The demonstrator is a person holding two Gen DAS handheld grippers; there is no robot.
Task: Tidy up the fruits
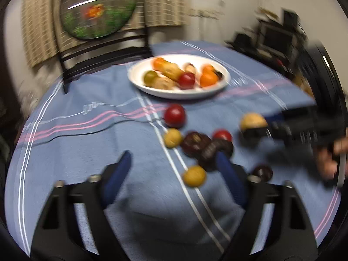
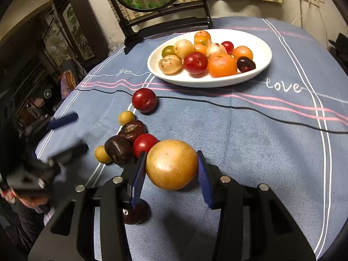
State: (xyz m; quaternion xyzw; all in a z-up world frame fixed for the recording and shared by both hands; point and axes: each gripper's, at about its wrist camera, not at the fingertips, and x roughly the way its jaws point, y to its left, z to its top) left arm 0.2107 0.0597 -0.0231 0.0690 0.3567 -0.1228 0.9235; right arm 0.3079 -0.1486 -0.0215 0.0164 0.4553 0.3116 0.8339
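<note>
Right gripper clamped on tan round fruit, low centre of frame; white plate lying straight ahead toward upper centre; left gripper half open, empty, beside dark fruit, farther from plate

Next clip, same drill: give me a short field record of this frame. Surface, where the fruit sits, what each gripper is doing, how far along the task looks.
surface: blue tablecloth, black cable across it
plate: white plate, heaped with fruit
loose fruit: red plum alone; cluster of small yellow, dark and red fruits nearer
right gripper: shut on tan round fruit
left gripper: open, nothing between the pads, close to the cluster
task state: several fruits not yet on the plate
</note>
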